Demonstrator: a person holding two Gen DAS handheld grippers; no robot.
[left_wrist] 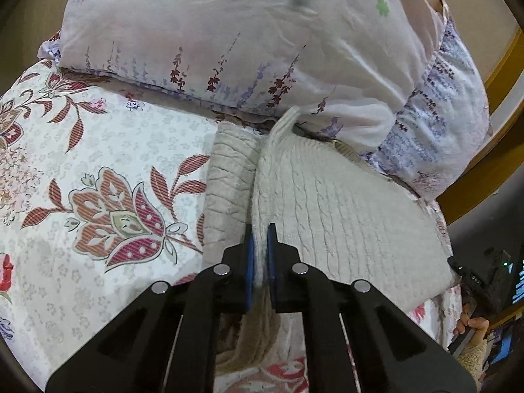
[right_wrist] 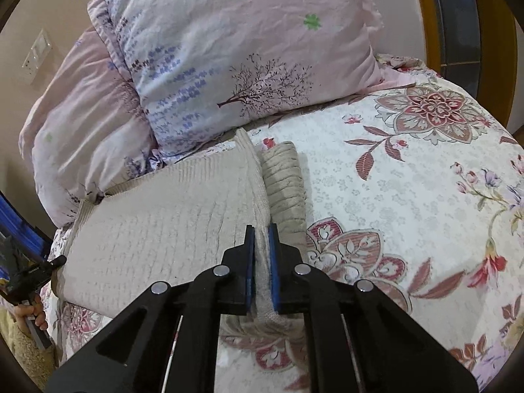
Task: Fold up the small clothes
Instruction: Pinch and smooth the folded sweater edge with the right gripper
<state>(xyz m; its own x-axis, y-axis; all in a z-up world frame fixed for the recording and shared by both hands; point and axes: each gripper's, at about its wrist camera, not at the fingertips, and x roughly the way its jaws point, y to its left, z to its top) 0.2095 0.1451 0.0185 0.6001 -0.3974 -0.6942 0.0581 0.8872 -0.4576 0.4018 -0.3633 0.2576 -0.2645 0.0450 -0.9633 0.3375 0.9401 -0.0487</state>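
A cream cable-knit sweater (left_wrist: 344, 216) lies on the flowered bedsheet (left_wrist: 108, 150), its far end against the pillows. In the left wrist view my left gripper (left_wrist: 260, 229) is shut on a raised ridge of the knit, blue pads pressing it from both sides; a sleeve (left_wrist: 226, 183) lies to its left. In the right wrist view the same sweater (right_wrist: 163, 222) spreads to the left, and my right gripper (right_wrist: 262, 229) is shut on a fold of its edge, beside a ribbed sleeve (right_wrist: 285, 183). The other hand-held gripper (right_wrist: 29, 275) shows at the far left edge.
Two pale pillows (left_wrist: 229, 42) printed with purple sprigs lie piled behind the sweater, seen too in the right wrist view as pillows (right_wrist: 229, 55). A wooden bed frame (left_wrist: 504, 65) runs along the right. Bare flowered sheet (right_wrist: 409, 190) extends to the right of the sweater.
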